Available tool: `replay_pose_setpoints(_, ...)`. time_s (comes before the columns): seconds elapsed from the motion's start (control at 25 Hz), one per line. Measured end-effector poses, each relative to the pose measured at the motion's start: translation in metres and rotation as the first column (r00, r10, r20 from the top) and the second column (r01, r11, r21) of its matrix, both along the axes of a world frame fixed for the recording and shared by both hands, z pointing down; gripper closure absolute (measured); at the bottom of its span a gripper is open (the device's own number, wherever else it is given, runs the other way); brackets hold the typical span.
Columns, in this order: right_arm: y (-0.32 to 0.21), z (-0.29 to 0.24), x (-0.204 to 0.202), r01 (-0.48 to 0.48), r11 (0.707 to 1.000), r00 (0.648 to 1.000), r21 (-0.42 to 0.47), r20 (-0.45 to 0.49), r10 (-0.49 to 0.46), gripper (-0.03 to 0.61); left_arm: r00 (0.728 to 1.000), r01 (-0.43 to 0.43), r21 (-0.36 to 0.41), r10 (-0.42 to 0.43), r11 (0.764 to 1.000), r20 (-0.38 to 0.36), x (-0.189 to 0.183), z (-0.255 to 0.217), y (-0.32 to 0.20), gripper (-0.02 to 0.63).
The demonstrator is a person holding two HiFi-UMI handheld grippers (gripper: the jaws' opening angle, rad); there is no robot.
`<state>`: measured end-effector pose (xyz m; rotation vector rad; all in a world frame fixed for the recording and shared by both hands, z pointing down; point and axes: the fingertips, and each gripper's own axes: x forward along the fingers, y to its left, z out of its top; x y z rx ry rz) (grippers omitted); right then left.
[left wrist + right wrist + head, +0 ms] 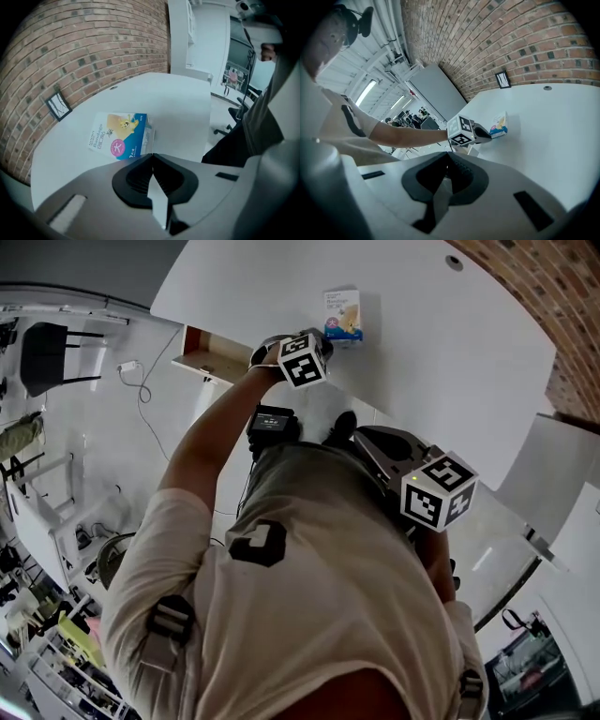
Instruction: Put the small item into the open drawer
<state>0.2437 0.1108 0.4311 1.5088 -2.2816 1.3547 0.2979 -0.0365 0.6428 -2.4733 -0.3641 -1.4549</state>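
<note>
Small box (pixel 119 136) sits just past the left gripper (pixel 152 157) tips, slightly left of them. Those jaws are pressed together on nothing. Right gripper (pixel 446 161) jaws also together, empty, well back. Clear path from tips to box. Box: white-blue carton, pink circle. White table (pixel 178 108), brick wall (pixel 70 51) beyond, open drawer (pixel 214 360) left of the left gripper.

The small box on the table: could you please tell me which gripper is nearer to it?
Left. The left gripper has its shut tips right at the near edge of the box; the right gripper is held well back from it.
</note>
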Motion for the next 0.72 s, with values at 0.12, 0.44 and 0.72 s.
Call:
replay_pose_setpoints(0.12,-0.001,0.002,-0.009,0.008,1.0,1.0,-0.003,0.0,-0.008,0.575,0.999,0.034,-0.025,-0.035,0.999,-0.034,-0.002,-0.008,-0.001,0.609)
replay_pose_setpoints(0.44,-0.007,0.003,-0.033,0.023,1.0,1.0,-0.003,0.007,-0.023,0.575,0.971,0.155,-0.116,-0.173,0.981,-0.166,-0.016,-0.049,-0.005,0.609)
replay_pose_setpoints(0.72,-0.014,0.006,-0.064,0.068,0.998,0.998,-0.018,-0.014,-0.068,0.575,0.928,0.234,-0.187,-0.276,0.954,-0.249,-0.054,-0.08,-0.008,0.609)
